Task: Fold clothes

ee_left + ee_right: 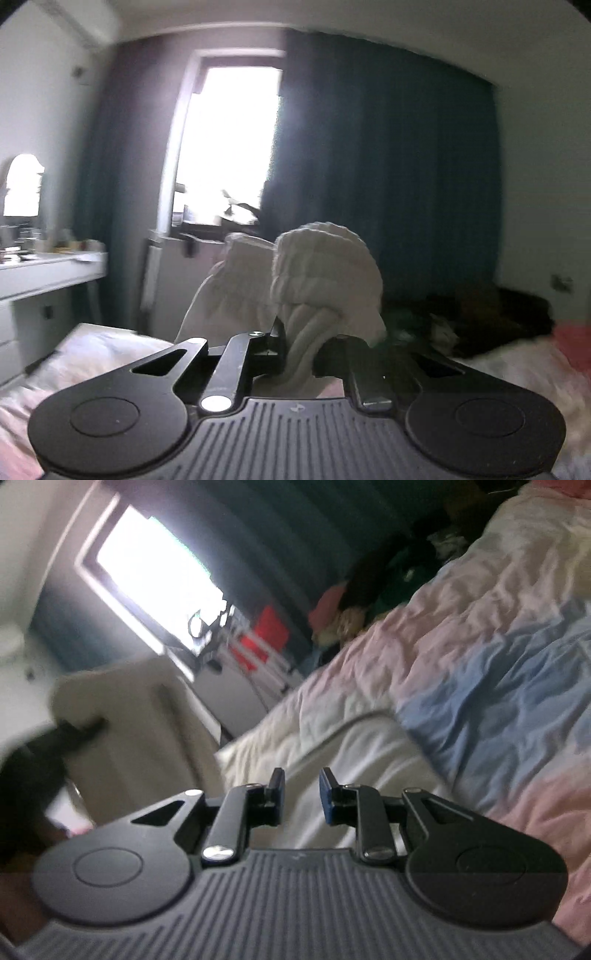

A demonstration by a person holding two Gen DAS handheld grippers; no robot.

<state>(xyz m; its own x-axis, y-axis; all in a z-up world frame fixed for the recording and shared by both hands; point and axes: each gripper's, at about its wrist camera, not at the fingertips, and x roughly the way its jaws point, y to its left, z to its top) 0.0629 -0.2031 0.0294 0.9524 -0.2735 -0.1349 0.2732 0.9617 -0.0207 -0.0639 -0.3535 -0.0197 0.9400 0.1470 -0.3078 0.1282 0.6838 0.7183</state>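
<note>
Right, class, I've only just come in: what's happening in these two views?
A person is folding clothes over a bed, holding tongs in each hand. The left tongs are shut on a white ribbed knitted garment, lifted above the pink, blue and white crumpled quilt. The right tongs are open and empty, above a white sheet.

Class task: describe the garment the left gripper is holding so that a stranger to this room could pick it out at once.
Start at the dark curtain beside the bright window. In front hangs a white ribbed knit garment, pinched in the left gripper; the clothes heaped on the bed behind are dark.
</note>
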